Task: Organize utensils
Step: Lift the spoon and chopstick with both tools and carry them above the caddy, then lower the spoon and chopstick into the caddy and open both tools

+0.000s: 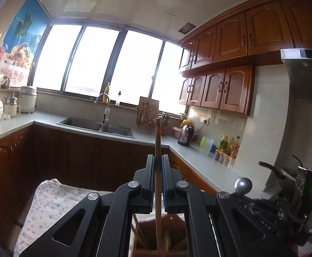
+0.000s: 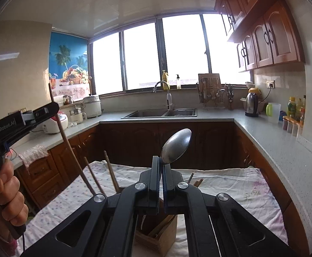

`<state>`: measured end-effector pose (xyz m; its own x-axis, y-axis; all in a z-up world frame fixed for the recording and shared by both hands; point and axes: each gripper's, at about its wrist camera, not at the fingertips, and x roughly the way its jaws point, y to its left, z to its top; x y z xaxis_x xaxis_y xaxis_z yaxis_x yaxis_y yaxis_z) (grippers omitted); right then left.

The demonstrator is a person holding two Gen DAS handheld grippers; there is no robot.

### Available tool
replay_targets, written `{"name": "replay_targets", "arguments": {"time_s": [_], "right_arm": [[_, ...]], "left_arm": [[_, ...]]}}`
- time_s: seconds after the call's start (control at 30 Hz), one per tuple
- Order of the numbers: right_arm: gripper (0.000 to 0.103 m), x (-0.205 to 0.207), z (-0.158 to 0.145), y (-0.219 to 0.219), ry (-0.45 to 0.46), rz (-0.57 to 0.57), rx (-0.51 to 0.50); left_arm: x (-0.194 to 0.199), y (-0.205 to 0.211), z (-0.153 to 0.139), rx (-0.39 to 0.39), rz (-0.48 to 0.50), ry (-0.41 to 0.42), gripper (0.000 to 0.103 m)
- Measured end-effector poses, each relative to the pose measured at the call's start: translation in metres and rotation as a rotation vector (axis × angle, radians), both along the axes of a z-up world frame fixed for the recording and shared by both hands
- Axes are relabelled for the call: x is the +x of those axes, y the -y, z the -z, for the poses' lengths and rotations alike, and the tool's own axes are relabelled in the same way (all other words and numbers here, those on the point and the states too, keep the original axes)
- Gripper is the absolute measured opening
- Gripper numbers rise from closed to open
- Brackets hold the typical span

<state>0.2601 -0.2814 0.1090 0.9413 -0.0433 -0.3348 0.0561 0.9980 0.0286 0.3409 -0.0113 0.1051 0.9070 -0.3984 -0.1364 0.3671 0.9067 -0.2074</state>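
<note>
My left gripper is shut on a wooden chopstick that stands upright, its lower end down in the wooden utensil holder below. In the right wrist view the left gripper shows at the left, holding that chopstick. My right gripper is shut on a metal spoon, bowl up, above the wooden holder. The spoon's bowl also shows in the left wrist view. Two more chopsticks stand in the holder.
The holder stands on a table with a floral cloth. Grey counters run around the kitchen, with a sink, a kettle, bottles, a utensil rack and rice cookers.
</note>
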Motion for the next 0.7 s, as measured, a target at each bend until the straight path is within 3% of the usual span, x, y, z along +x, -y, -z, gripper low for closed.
{"name": "replay_targets", "arguments": {"time_s": [0.13, 0.37, 0.7], "right_arm": [[0.002, 0.009, 0.015, -0.002, -0.018, 0.012, -0.029], [0.002, 0.019, 0.048, -0.008, -0.066, 0.005, -0.041], [0.002, 0.030, 0.081, 0.000, -0.173, -0.010, 0.056]], "left_arm": [[0.011, 0.010, 0.025, -0.009, -0.022, 0.019, 0.004], [0.031, 0.028, 0.080, -0.041, -0.063, -0.041, 0.004], [0.039, 0.051, 0.103, 0.051, -0.050, -0.124, 0.004]]}}
